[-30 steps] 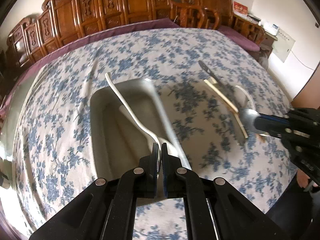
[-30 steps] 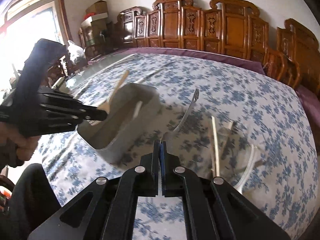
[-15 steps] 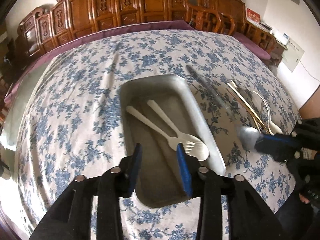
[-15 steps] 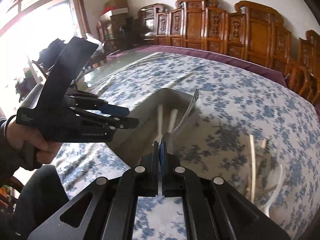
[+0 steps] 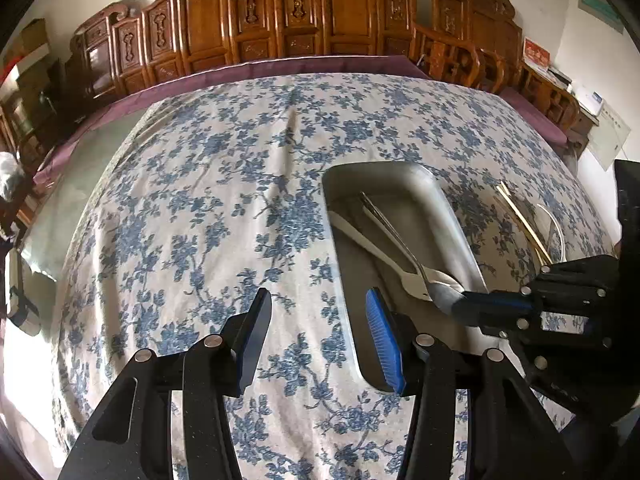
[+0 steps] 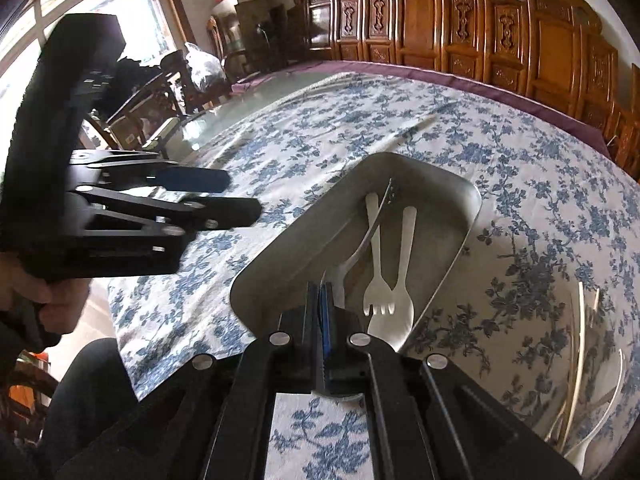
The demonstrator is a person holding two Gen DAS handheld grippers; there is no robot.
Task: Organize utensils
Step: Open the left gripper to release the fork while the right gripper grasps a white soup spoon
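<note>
A metal tray (image 5: 452, 216) (image 6: 452, 184) lies on the floral tablecloth. Two white plastic forks (image 6: 378, 280) lie in it; one shows in the left wrist view (image 5: 368, 246). My right gripper (image 6: 322, 300) (image 5: 460, 306) is shut on the bowl end of a metal spoon (image 5: 396, 236) (image 6: 374, 224), whose handle reaches over the tray's inside. My left gripper (image 5: 316, 332) is open and empty, over the cloth at the tray's near left side; it also shows in the right wrist view (image 6: 236, 196).
Chopsticks (image 5: 524, 222) (image 6: 578, 344) and a white curved utensil (image 5: 558, 230) (image 6: 612, 392) lie on the cloth right of the tray. Carved wooden chairs (image 5: 304, 12) line the far table edge. Glass tabletop shows at the left (image 6: 256, 96).
My left gripper let go of a white fork into the tray, opened and drew back to the left. My right gripper carried the metal spoon over to the tray.
</note>
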